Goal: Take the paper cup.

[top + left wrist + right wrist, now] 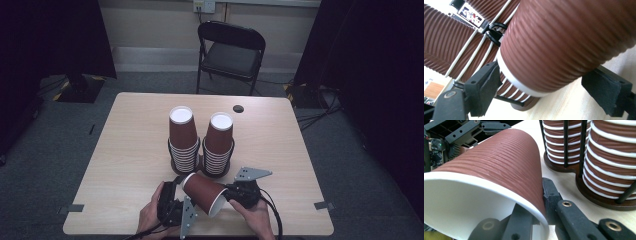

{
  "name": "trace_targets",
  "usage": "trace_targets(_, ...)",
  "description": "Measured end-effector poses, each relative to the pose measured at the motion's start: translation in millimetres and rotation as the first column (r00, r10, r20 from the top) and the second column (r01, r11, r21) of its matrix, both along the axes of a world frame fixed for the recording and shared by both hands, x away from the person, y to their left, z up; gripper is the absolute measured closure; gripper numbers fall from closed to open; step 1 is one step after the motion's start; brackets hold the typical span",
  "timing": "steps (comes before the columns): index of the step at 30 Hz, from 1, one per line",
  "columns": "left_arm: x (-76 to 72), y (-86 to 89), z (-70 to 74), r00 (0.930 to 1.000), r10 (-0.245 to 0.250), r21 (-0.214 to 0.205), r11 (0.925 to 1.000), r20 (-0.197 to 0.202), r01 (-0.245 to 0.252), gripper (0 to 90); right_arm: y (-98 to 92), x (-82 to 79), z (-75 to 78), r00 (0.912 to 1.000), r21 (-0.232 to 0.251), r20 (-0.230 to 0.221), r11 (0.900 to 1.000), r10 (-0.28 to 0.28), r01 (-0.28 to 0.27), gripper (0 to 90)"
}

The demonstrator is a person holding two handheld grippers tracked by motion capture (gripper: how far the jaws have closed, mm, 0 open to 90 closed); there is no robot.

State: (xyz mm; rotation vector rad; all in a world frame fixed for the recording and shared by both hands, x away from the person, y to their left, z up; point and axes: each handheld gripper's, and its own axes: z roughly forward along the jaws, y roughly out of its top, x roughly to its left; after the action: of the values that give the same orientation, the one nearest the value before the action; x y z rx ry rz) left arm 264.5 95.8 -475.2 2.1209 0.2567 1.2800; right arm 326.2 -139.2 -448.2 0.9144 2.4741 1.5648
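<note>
Your right gripper (pixel 226 196) pinches the rim wall of the light, crushable paper cup (pixel 202 191) held sideways before the stacks (pixel 201 145); your left gripper (pixel 176 192) jaws stand spread around its stiffer base.

Two bare hands, no sleeves showing, left gripper (pixel 176 186) black and boxy with a grey three-cornered plate, right gripper (pixel 226 196) black with its own grey plate and a black cable, black jaws with dark foam pads (pixel 486 85), brass-coloured rivets on jointed links
</note>
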Motion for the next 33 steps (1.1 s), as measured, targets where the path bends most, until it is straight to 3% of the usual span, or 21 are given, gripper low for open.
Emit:
trace_targets(11,-0.6,-4.5,0.3,0.9995,-0.025,0.06,0.9979,0.019,0.024,12.4,5.5,5.5,2.1,0.9978,-0.025,-0.054,0.9989,0.038,-0.039,85.9)
trace_targets(16,-0.8,-4.1,0.7,0.9998,-0.015,0.052,0.9985,0.013,0.015,12.3,6.5,6.6,2.8,0.9976,-0.023,-0.058,0.9989,0.039,-0.04,85.9)
trace_targets(19,-0.7,-5.6,1.5,0.9995,-0.01,0.051,0.9987,0.031,0.008,11.7,7.5,8.0,4.1,0.9973,-0.025,-0.061,0.9988,0.04,-0.042,85.9)
trace_targets(20,-1.0,-6.0,2.2,0.9995,-0.021,0.033,0.9993,0.023,0.02,10.0,7.6,8.2,4.5,0.9972,-0.023,-0.062,0.9988,0.042,-0.044,85.9)
trace_targets(24,-2.9,-9.4,2.6,0.9984,-0.031,0.076,0.9967,0.048,0.027,8.4,10.8,9.2,5.5,0.9967,-0.031,-0.063,0.9981,0.052,-0.054,85.9)
trace_targets(29,-6.8,-11.5,2.1,0.9978,-0.055,0.069,0.9962,0.036,0.053,9.5,13.1,8.5,6.6,0.9966,-0.038,-0.065,0.9978,0.052,-0.054,86.1)
trace_targets(31,-7.5,-12.6,2.9,0.9973,-0.067,0.041,0.997,0.031,0.066,6.9,14.4,8.4,7.7,0.9961,-0.04,-0.07,0.9976,0.054,-0.057,86.1)
trace_targets(33,-7.6,-14.6,3.7,0.9964,-0.076,0.048,0.9961,0.038,0.074,6.4,16.0,8.8,7.8,0.9958,-0.037,-0.07,0.9975,0.058,-0.06,86.2)
